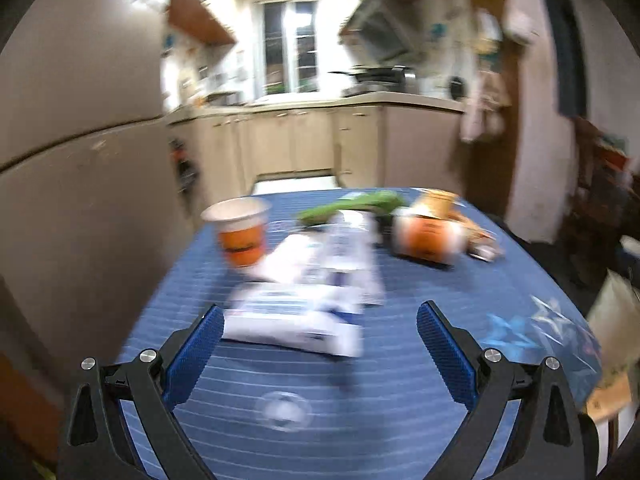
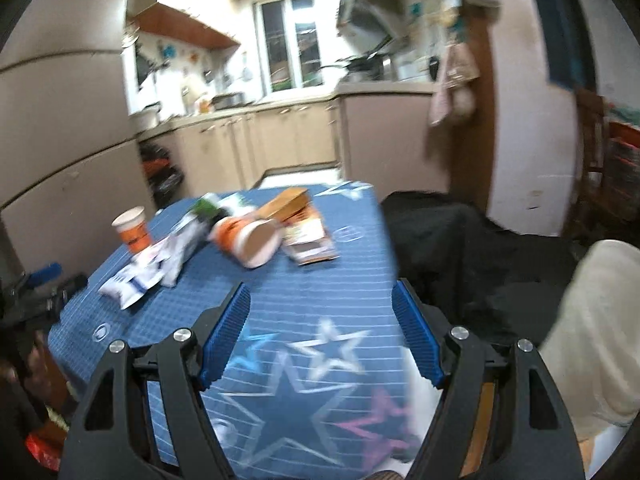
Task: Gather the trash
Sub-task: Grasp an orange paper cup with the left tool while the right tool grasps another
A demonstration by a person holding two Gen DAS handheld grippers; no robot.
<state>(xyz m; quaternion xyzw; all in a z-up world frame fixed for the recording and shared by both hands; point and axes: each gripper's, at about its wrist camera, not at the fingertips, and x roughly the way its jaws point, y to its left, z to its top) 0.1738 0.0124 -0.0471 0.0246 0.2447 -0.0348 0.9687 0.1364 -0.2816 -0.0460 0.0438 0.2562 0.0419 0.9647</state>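
— Where's the trash from your claws?

— The nearest white wrapper (image 1: 294, 322) lies just ahead of my left gripper (image 1: 320, 330), long axis crosswise to the fingers, on the blue tablecloth (image 1: 400, 360).

— And the right?

— My right gripper (image 2: 322, 320) is farther; the tipped orange cup (image 2: 246, 240) sits well ahead-left. Both claws gape, holding nothing. Left is nearer.

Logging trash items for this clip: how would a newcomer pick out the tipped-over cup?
Start at the blue star-print tablecloth. In the litter at its far end, the tipped-over cup lies between white wrappers and brown cardboard packets. Unlike the matching upright cup, it lies on its side, mouth toward the camera.
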